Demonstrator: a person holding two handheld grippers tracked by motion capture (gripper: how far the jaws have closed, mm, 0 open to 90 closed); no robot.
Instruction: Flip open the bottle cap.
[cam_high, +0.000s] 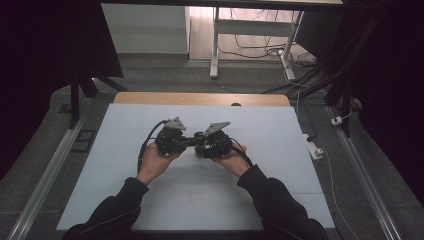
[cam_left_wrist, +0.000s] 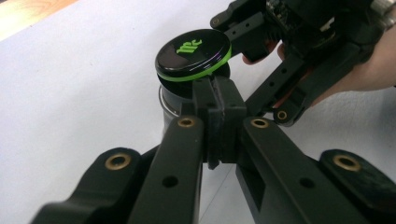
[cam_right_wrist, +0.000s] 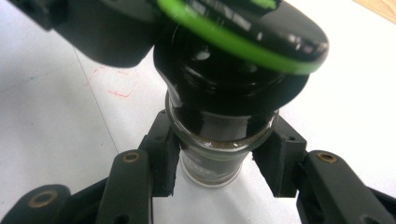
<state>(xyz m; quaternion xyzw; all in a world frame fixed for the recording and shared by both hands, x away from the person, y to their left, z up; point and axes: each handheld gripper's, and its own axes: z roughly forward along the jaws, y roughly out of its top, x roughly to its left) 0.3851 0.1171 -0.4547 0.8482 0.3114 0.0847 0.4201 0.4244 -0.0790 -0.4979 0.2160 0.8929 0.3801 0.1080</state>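
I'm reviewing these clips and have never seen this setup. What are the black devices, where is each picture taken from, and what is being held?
A person holds two hand-operated grippers over a pale table. The high view looks down from above: the left gripper and right gripper meet mid-table. The other two pictures come from cameras riding on each gripper. Between them is a small glass jar with a black, green-ringed lid. The right gripper's jaws clamp the jar's body; the left gripper's jaws look closed at the lid's edge, though the contact is partly hidden.

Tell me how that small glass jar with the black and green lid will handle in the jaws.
The jar looks like smooth, glossy glass, so probably slippery and breakable if squeezed hard. Round body: likely to roll if laid down. The wide lid overhangs the narrower body, so it may be top-heavy and tip.
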